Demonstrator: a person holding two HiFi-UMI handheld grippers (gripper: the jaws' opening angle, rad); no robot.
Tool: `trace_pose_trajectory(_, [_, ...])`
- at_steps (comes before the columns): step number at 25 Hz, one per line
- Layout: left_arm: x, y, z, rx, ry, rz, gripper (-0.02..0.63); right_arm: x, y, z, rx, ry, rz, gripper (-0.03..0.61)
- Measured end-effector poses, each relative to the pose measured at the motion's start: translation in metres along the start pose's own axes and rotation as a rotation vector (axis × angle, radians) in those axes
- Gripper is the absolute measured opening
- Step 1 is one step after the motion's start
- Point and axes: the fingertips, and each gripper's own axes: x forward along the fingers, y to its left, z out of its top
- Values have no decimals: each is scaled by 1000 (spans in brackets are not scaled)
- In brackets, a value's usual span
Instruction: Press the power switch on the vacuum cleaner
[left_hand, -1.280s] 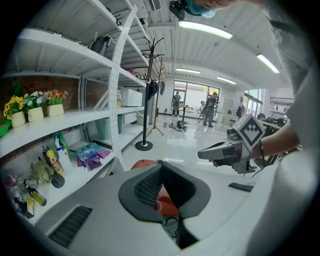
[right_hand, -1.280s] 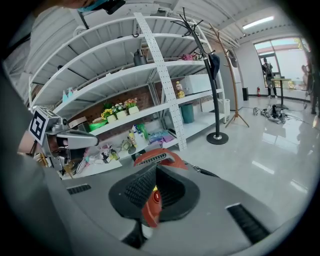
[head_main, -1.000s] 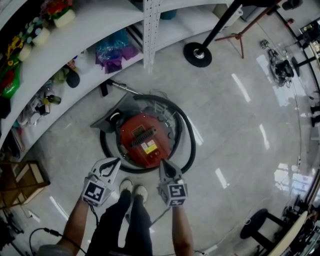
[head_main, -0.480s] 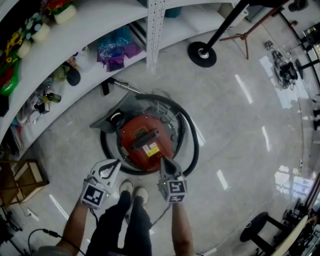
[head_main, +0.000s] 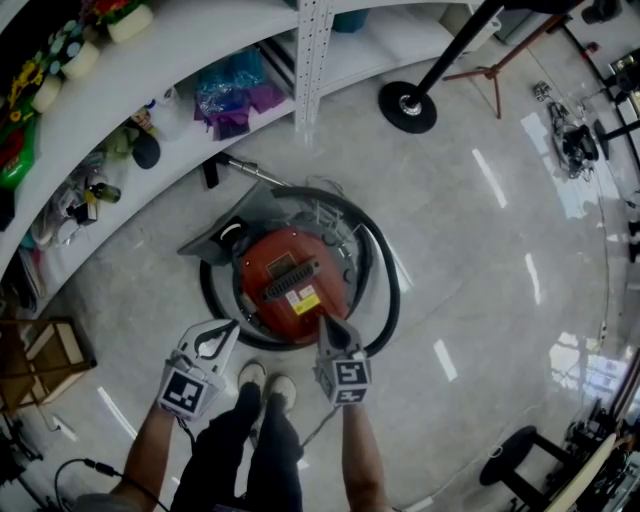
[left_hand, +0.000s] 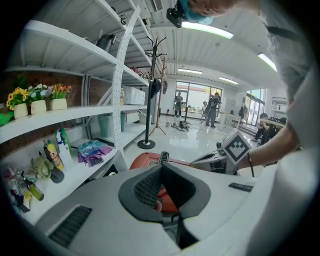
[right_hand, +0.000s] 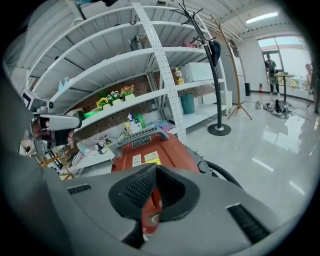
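A round red vacuum cleaner (head_main: 293, 285) stands on the floor with a black handle (head_main: 290, 281) across its top and a black hose (head_main: 385, 290) looped around it. My right gripper (head_main: 326, 323) is shut, and its tip is over the vacuum's near right rim. Along its jaws in the right gripper view (right_hand: 155, 169), the red body (right_hand: 150, 150) fills the space just ahead. A small round ring (right_hand: 156, 218) shows low between the jaws. My left gripper (head_main: 233, 323) is shut and empty, near the vacuum's near left side, with its tip (left_hand: 162, 169) pointing at the red top (left_hand: 147, 159).
White curved shelves (head_main: 170, 120) with bottles, flower pots and bags run behind the vacuum. A coat-stand base (head_main: 407, 106) sits on the glossy floor at the back. The person's shoes (head_main: 266, 378) stand between the grippers. A wooden crate (head_main: 45, 360) is at the left.
Almost nothing has moved. The view has shifted a little, and the right gripper has crept slightly closer to the vacuum's near rim. The left gripper holds its place.
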Motion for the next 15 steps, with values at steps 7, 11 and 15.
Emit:
trace_pose_trajectory(7, [2, 0, -8, -15, 10, 4, 8, 2, -1, -2, -8, -3, 5, 12])
trace_pose_trajectory(11, [3, -2, -11, -23, 12, 2, 8, 3, -3, -1, 6, 7, -5, 12])
trace_pose_trajectory(15, [4, -2, -12, -22, 15, 3, 8, 3, -4, -1, 13, 6, -1, 12])
